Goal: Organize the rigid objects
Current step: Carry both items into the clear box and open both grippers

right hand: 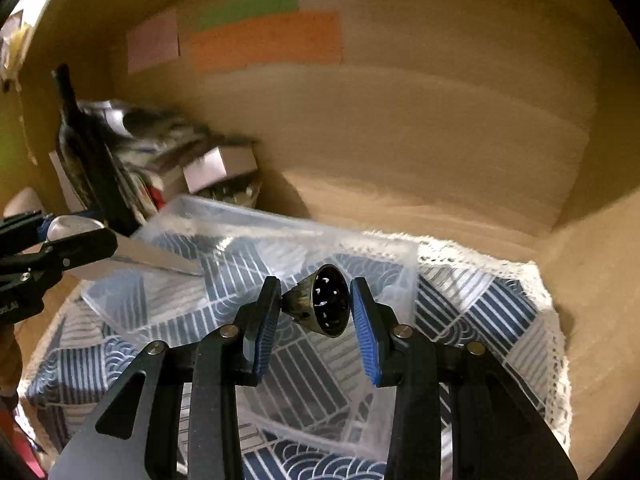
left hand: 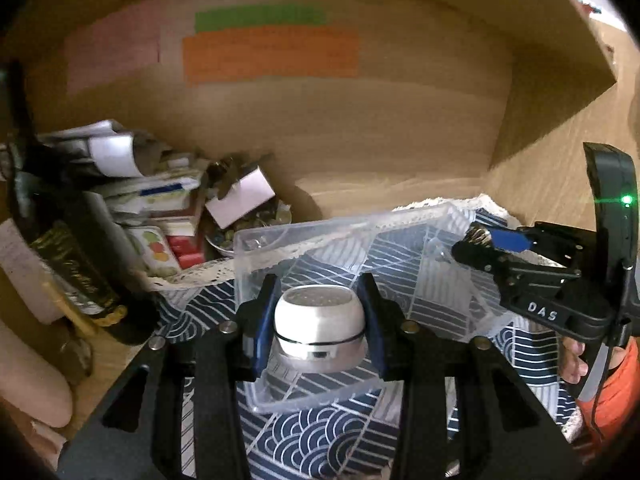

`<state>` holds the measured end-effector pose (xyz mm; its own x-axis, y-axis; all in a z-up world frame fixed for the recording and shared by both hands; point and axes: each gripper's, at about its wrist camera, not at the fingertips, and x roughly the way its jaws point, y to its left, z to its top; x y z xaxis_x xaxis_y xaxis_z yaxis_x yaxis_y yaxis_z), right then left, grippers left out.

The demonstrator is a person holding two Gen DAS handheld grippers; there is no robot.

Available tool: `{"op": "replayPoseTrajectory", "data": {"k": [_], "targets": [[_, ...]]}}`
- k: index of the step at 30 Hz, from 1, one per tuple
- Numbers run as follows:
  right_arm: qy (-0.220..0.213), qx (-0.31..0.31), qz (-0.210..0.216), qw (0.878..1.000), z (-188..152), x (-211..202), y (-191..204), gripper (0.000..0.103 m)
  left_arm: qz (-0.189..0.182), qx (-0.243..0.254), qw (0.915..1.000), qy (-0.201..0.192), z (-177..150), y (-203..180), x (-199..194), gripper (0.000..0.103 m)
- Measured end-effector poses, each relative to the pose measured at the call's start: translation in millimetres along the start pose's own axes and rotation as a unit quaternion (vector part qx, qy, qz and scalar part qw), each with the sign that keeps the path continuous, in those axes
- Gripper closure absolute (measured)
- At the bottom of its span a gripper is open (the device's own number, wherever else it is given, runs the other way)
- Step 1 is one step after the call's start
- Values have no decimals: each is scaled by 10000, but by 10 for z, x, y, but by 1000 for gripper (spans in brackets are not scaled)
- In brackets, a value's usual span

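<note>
Two grippers hang over a clear plastic box (left hand: 360,240) on a blue wave-pattern cloth (left hand: 320,432). The left gripper (left hand: 320,320) squeezes a small white round speaker (left hand: 319,326) between its blue pads. The right gripper (right hand: 316,312) pinches a little brass bell (right hand: 326,306), lying sideways between its fingers, above the box's inside.

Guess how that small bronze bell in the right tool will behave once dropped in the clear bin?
The bronze bell looks rigid metal, unlikely to deform. Its round flared cone probably rolls in an arc. The clear bin's smooth plastic floor may let it slide.
</note>
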<state>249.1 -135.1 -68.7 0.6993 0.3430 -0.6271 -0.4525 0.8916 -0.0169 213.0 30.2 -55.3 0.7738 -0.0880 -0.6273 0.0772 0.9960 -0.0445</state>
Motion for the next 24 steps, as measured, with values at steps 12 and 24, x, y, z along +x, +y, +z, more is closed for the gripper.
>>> {"op": "replayPoseTrajectory", "data": {"k": [12,24], "targets": [[557,-284,-36,9980,-93,422,109,69,-116,-65,9985,538,-96,53,536,64],[171,-141,-24,9998,-4,-52,142,45,170,-13,9998,58,-11,-3,-97,34]]}}
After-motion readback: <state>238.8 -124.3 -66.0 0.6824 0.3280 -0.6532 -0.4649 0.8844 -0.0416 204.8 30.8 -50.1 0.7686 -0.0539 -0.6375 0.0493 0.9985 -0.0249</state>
